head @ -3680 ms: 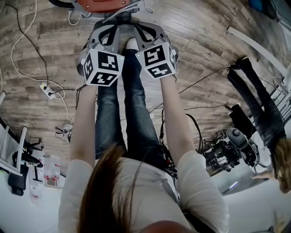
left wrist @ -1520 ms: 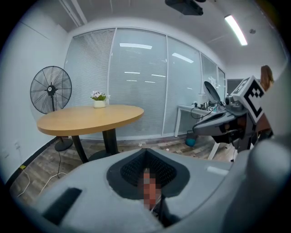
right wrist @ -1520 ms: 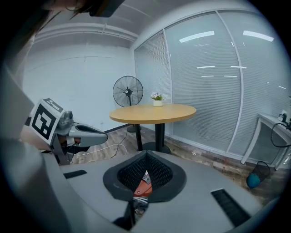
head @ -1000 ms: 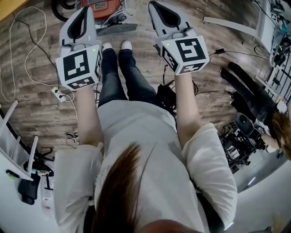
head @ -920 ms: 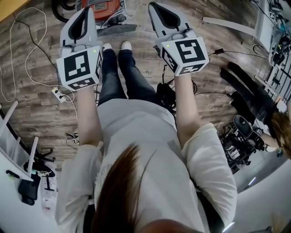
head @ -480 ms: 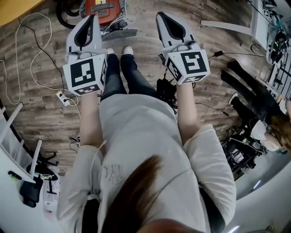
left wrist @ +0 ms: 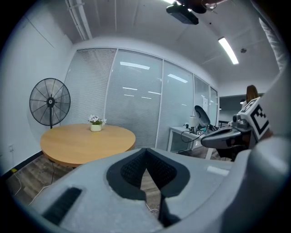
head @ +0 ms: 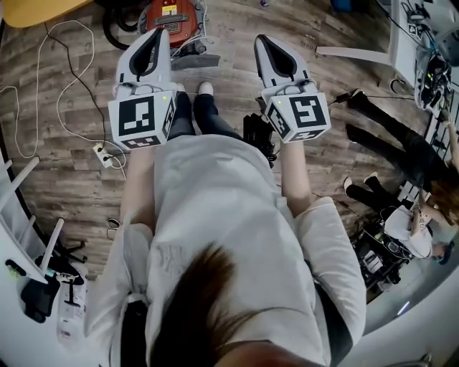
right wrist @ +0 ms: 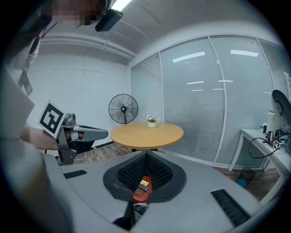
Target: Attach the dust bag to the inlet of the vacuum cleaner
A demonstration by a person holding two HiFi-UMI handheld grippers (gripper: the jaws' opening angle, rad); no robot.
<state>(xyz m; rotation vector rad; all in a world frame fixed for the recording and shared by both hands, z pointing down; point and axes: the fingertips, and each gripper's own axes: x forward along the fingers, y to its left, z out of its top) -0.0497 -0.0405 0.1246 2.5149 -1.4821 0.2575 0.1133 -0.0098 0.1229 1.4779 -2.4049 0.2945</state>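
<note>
Both grippers have come up and drawn apart since the crouch over the vacuum cleaner (head: 171, 13), which sits on the floor just beyond the person's shoes. Left of it lies a power strip (head: 105, 153) with its white cable looping across the boards. The left gripper (head: 159, 36) hangs above the vacuum cleaner's near edge, clenched on nothing. The right gripper (head: 262, 40), to its right, is likewise clenched and empty. I cannot pick out the dust bag for sure. Further right, another person's legs (head: 387, 129) stretch over the floor. Stepping back in, a foot could catch that cable or the black bundle of wires (head: 257, 136) and tug the vacuum cleaner askew.
</note>
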